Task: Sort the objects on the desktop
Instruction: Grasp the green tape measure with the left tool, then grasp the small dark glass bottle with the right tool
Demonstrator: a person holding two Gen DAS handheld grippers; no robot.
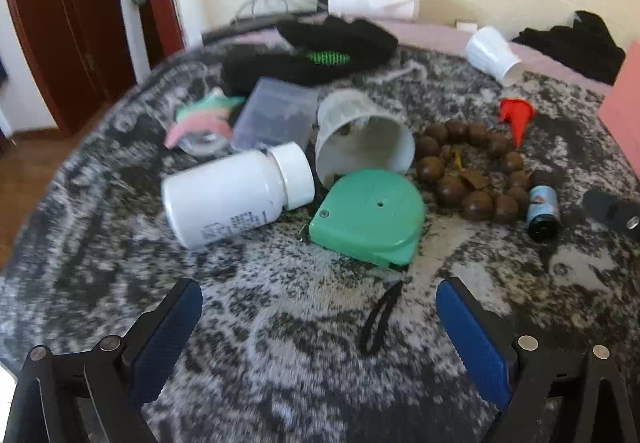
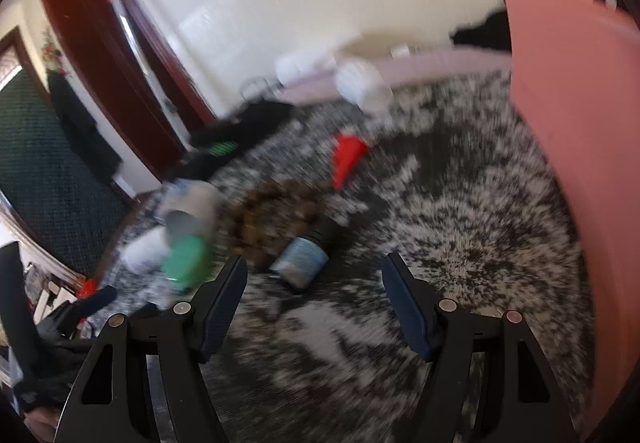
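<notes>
- Jaws on both tools stand wide apart and hold nothing: my left gripper (image 1: 318,293) hovers over bare desk (image 1: 280,343) near its front edge, and my right gripper (image 2: 314,271) hangs above the patterned cover toward the right edge.
- Between the left jaws lies a thin black hair tie (image 1: 380,317); just beyond it sits the green tape measure (image 1: 370,215), and left of that the white pill bottle (image 1: 236,193) lies on its side.
- My worry: the bottle is round and lying down, so a nudge from a jaw could roll it toward the left edge.
- The tape measure leans against the tipped plastic cup (image 1: 362,139); I judge that lifting either one could shift the other.
- The small blue-labelled bottle (image 2: 300,259) lies on its side just ahead of the right jaws, touching the wooden bead bracelet (image 1: 472,175); a clumsy close may drag the beads along.
- The right view is badly smeared, so aiming from it now is risky.
- Containers: the tipped cup shows a dark scrap inside, which I cannot identify; the clear plastic box (image 1: 276,115) behind it is lidded, with dim dark contents.
- A white paper cup (image 1: 494,55) lies on its side near the far right edge; I cannot see into it.
- The pink bin (image 2: 576,163) stands at the right edge; its inside is hidden.
</notes>
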